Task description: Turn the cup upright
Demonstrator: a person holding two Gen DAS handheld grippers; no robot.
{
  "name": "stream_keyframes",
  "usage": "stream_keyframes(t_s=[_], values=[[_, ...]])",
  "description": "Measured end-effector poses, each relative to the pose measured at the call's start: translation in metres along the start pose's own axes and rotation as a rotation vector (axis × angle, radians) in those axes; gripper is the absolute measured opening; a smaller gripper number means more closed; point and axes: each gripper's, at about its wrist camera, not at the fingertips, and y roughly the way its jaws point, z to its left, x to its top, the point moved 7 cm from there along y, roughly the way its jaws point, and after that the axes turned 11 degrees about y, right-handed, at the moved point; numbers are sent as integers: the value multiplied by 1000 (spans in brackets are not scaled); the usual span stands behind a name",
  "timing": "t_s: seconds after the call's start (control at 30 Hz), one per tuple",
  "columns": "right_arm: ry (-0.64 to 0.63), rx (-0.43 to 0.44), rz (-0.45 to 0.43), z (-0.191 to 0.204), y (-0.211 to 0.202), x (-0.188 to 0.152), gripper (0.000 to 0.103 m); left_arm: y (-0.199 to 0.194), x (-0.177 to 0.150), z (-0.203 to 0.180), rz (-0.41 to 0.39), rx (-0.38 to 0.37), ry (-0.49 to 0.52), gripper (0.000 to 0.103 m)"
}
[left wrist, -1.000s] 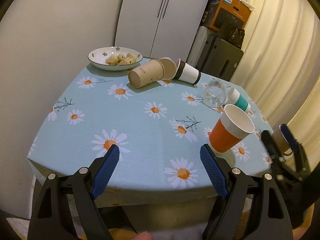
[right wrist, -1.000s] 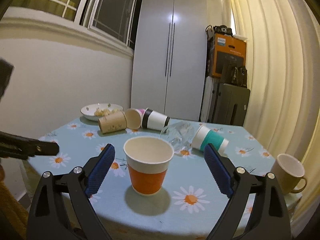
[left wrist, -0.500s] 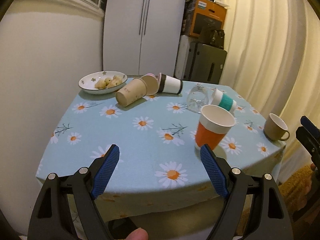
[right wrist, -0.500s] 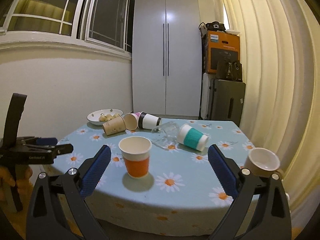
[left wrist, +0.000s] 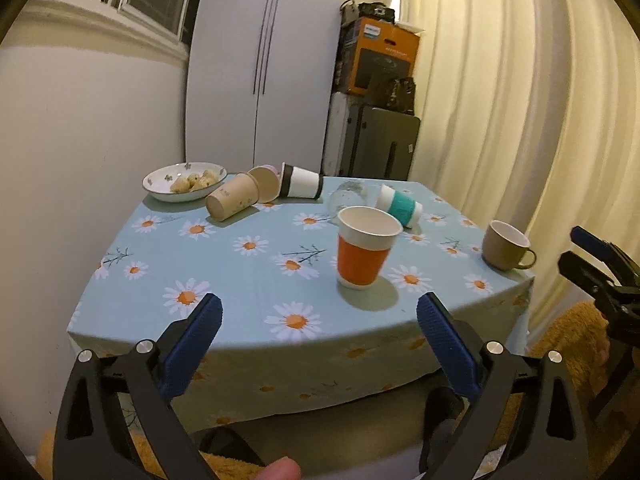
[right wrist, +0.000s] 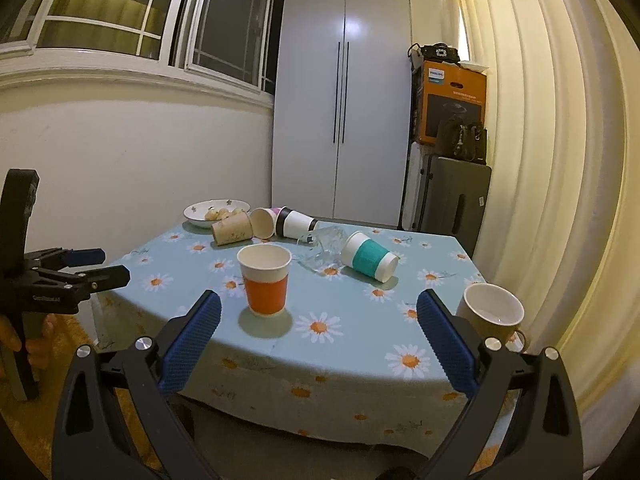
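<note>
On the daisy-print worktop (left wrist: 240, 272), the orange cup (left wrist: 365, 251) stands upright with its mouth up, and everything else is best placed from it. Behind it, toward the cupboard, a clear glass (right wrist: 325, 245) lies on its side, and just beside that glass a teal-banded cup (right wrist: 370, 256) also lies tipped over. Farther back from the orange cup, a brown paper cup (left wrist: 234, 201), a pink-edged cup (left wrist: 267, 182) and a black-and-white cup (left wrist: 301, 187) lie on their sides in a close cluster; whether they touch one another I cannot tell. Beyond that cluster sits a bowl (left wrist: 158, 188) holding some pale food. To the right of the orange cup, near the worktop's corner by the curtain, a tan mug (left wrist: 505, 245) stands upright.

Neither tool is near the orange cup. The left tool (left wrist: 318, 338) hangs off the near edge of the worktop, its blue pads spread wide with nothing between them. The right tool (right wrist: 318, 340) hovers off the same edge, to the right of the orange cup, equally spread and empty. Both are well apart from every cup.
</note>
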Motion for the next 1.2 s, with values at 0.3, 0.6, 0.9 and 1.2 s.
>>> stream_keyframes(t_s=[0.3,0.6,0.9,1.2], values=[[16,16,-9,1,-16,-3,98,-19,-5,-22,-35,-21,24,95],[6,-7,36,4,-6,-9,98,-27,-9,-32,-40,-23,37,96],[-53,-14,12,15,-10,-13,98,-26,-10,-32,-27,-17,36,96],[-35,-21,38,11,-4,-15,98,-21,-12,-36,-7,-11,54,96]])
